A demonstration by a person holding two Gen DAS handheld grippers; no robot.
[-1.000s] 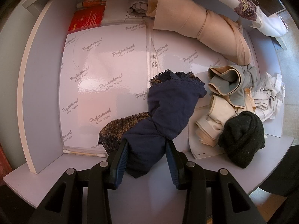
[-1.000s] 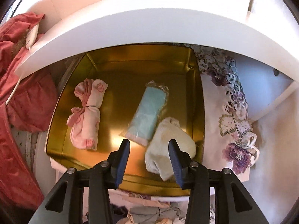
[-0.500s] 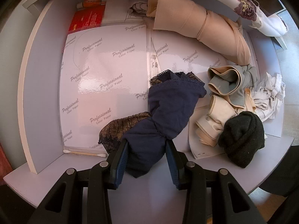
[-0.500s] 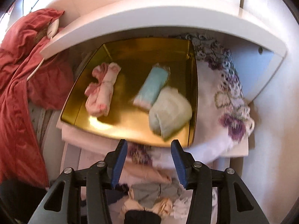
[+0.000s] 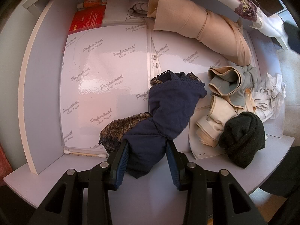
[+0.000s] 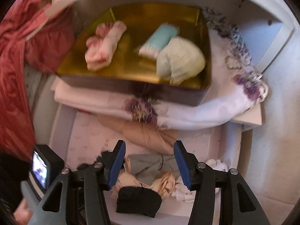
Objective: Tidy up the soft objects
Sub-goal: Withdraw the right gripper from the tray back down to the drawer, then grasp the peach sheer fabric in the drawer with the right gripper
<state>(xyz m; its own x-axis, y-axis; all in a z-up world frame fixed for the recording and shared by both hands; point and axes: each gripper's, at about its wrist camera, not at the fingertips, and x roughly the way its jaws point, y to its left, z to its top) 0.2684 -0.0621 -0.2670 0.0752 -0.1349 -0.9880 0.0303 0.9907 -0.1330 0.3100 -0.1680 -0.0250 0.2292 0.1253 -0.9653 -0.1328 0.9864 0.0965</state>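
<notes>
My left gripper point(image 5: 147, 150) is shut on a navy lace-edged garment point(image 5: 168, 110) that lies on the lower shelf. To its right lie a grey-and-beige roll point(image 5: 228, 82), a cream bundle point(image 5: 215, 120), a black knit bundle point(image 5: 243, 138) and a white crumpled cloth point(image 5: 270, 97). A long beige roll point(image 5: 206, 24) lies at the back. My right gripper point(image 6: 149, 159) is open and empty above that pile, over the grey roll point(image 6: 150, 164) and black bundle point(image 6: 138, 200). A gold tin point(image 6: 131, 69) on the upper shelf holds a pink roll point(image 6: 105, 45), a pale blue pack point(image 6: 161, 39) and a pale green bundle point(image 6: 180, 60).
Glossy "Professional Color Paper" sheets point(image 5: 105, 78) line the lower shelf. A red booklet point(image 5: 86, 18) and an orange tube point(image 5: 91, 1) lie at the back left; a cotton swab point(image 5: 84, 152) lies in front. A floral cloth point(image 6: 215, 101) hangs under the tin. Red fabric point(image 6: 16, 65) hangs at left.
My right gripper has pulled back and down from the gold tin to above the lower-shelf pile, still open. My left gripper and the navy garment have not moved.
</notes>
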